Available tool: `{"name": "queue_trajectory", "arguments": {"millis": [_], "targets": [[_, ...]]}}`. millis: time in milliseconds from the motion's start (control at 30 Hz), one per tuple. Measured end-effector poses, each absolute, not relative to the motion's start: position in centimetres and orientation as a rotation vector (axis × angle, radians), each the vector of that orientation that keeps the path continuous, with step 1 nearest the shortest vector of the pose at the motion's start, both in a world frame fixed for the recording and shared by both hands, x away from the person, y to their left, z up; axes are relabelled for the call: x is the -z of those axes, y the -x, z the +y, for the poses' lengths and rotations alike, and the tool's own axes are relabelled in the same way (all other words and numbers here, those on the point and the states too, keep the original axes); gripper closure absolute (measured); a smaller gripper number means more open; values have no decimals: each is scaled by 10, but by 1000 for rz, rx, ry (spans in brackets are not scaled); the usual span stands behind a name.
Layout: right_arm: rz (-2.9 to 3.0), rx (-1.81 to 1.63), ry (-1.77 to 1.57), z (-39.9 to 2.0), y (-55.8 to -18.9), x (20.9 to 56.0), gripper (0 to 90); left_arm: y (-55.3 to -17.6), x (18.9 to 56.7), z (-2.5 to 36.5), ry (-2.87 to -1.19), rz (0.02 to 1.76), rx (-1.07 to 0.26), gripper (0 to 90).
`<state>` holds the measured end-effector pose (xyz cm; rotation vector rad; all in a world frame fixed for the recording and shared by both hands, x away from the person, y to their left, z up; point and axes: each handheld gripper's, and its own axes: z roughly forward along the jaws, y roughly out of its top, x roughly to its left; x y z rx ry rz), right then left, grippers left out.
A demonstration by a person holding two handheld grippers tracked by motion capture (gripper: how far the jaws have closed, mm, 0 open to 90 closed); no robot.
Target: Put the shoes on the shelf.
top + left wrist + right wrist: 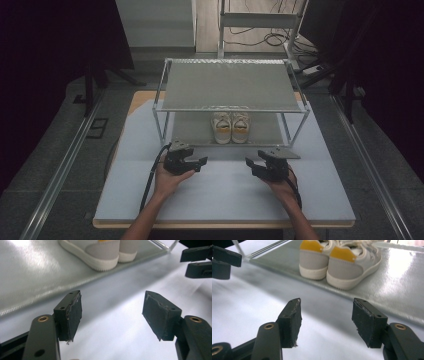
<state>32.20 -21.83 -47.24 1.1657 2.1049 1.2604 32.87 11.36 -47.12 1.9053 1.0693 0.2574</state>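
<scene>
A two-tier shoe rack (231, 85) stands at the far middle of the tabletop (225, 200). On its lower shelf (190, 131), under the upper shelf, a pair of sneakers (230, 127) sits side by side, touching, right of the shelf's centre, heels toward the person. In front of the rack the left tongs (200, 163) lie left and the right tongs (250, 165) right, well apart, tips facing each other, over bare tabletop near the shelf's front edge.

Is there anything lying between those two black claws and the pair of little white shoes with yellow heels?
No. In the high view, bare white tabletop separates both grippers from the shoes.
</scene>
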Motion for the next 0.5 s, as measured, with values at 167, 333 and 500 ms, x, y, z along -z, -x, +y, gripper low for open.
{"name": "queue_trajectory", "arguments": {"millis": [167, 333, 500], "targets": [[2115, -1257, -1160, -232, -306, 478, 404, -314, 476, 125, -1926, 1065, -258, 316], [2121, -1251, -1165, -245, -293, 484, 404, -300, 479, 135, -1926, 1061, -261, 314], [2121, -1246, -1188, -257, -284, 490, 396, -290, 484, 145, -1932, 1070, -251, 311]]}}
